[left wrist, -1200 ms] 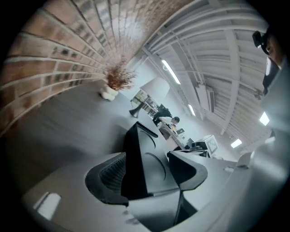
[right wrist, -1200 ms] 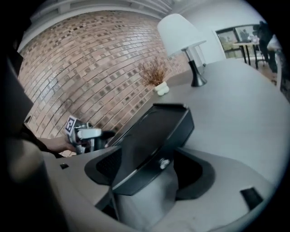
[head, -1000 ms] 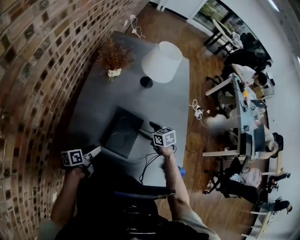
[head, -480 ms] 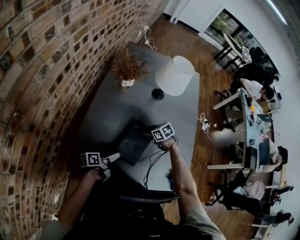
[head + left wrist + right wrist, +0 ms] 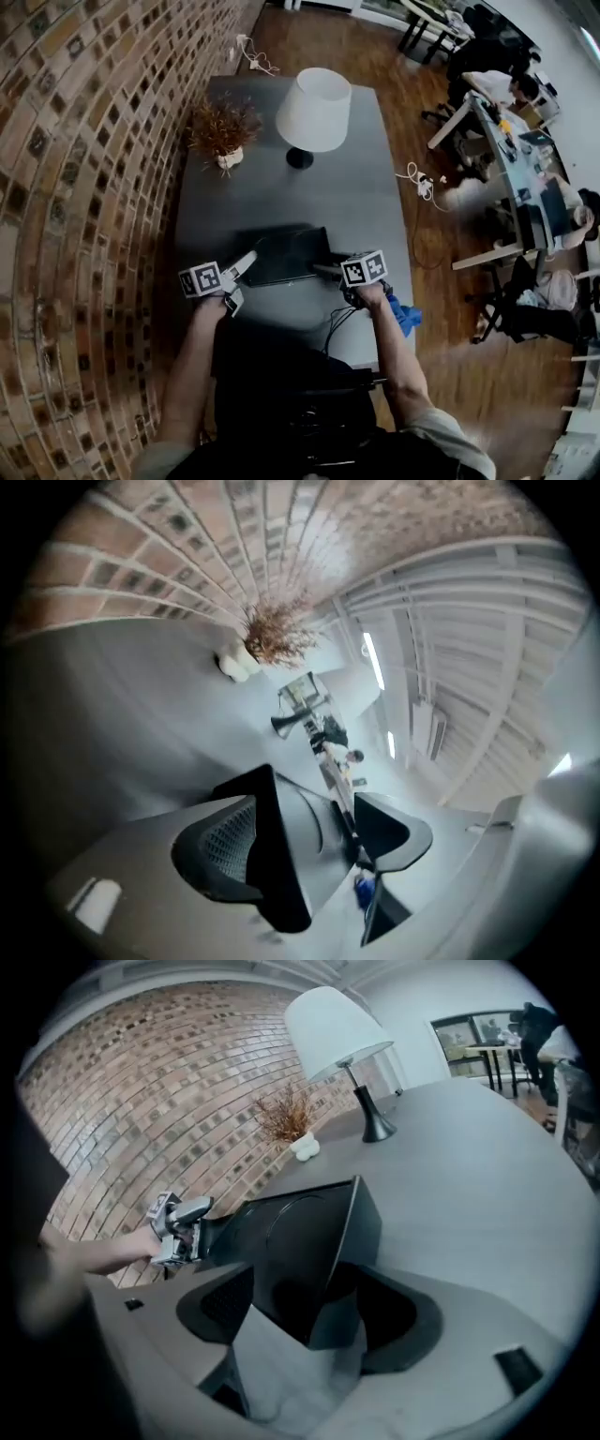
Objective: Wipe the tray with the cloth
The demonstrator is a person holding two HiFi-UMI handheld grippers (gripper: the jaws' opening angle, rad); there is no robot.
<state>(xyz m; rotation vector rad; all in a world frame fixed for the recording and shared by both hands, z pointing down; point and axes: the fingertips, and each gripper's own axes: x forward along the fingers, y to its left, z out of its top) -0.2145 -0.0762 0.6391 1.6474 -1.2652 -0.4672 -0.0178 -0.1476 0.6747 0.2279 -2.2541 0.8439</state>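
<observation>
Tray (image 5: 286, 255): near right corner between the jaws of the right gripper (image 5: 314, 1309), which stand fairly wide, lately narrowing a little, with no pad seen pressing on it. Near left edge just inside the jaws of the left gripper (image 5: 314, 822), spread wide, lately opening further, gripping nothing. Lies dark on the grey table (image 5: 281, 187), close to its near edge.

Looks like the setting-up step: tray put in place, wiping not yet begun. No cloth in either gripper. Possibly the blue bundle (image 5: 405, 315) just beside the right wrist at the table's near right edge; impossible to say for sure. Calls next for drawing one gripper back, closing it on the cloth and bringing that onto the tray, with the other perhaps steadying the rim.

Both forearms stretched forward from the body, left hand (image 5: 214, 302) holding its gripper nearly level, right hand (image 5: 368, 295) tipping its own downward toward the tray.
</observation>
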